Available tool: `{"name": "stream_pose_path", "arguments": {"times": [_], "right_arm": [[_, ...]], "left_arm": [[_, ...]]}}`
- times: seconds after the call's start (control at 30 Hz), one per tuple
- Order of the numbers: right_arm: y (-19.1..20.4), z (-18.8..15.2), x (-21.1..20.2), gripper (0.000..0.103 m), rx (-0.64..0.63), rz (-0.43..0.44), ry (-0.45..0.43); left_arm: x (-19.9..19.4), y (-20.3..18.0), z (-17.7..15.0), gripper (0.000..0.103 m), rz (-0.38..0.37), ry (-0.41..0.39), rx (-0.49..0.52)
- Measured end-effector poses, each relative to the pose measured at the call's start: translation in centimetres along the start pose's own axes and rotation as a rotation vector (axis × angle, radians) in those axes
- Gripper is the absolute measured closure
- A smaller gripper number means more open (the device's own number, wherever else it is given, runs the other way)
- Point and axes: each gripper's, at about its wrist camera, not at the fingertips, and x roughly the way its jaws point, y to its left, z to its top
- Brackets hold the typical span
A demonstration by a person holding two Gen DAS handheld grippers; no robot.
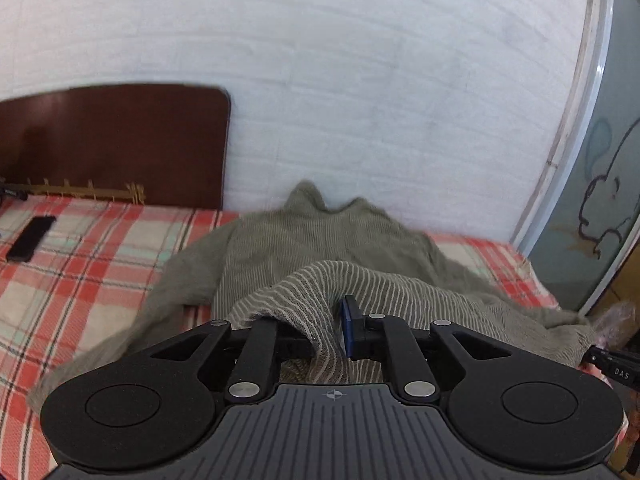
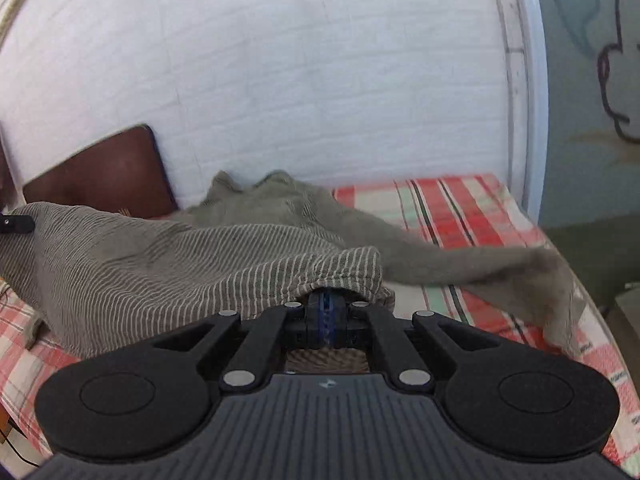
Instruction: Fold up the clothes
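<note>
A grey-green ribbed sweater (image 1: 320,236) lies on the bed with its collar toward the wall and its sleeves spread out. The left gripper (image 1: 326,320) is shut on a raised bunch of the sweater's near edge. The cloth drapes over its left finger, and the blue pad (image 1: 347,328) of the other finger shows. The right gripper (image 2: 325,304) is shut, its blue pads together. Its tips are hidden under the lifted hem of the sweater (image 2: 160,256). Part of the left gripper (image 2: 16,222) shows at the cloth's far left corner.
The bed has a red, white and green plaid cover (image 1: 80,280). A dark phone (image 1: 31,239) lies on it at the left. A brown headboard (image 1: 120,140) stands against the white wall. A grey-blue panel with a cartoon drawing (image 2: 592,80) stands at the right.
</note>
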Motion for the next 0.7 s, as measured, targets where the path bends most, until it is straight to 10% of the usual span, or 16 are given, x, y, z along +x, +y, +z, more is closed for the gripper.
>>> {"name": "stream_pose_path", "arguments": {"times": [0.17,0.3,0.4,0.7], "right_arm": [[-1.4,-3.0,3.5,0.089,0.017,-0.067,0.187],[-0.7,-3.5,1.8,0.054,-0.031,-0.086,0.151],[0.9,-2.9,-0.3,0.053,-0.074,-0.060,0.112],[14.4,-3.8,1.6,0.039,-0.299,0.424,0.161]], "left_arm": [[5.1,0.6,-3.2,0.072,-0.009,0.162,0.004],[5.2,1.2,-3.9,0.043,-0.012,0.192,0.002],[3.6,1.8,-3.7,0.038,-0.010,0.158,0.000],[2.2,1.8,-3.3,0.035,-0.008,0.126,-0.007]]}}
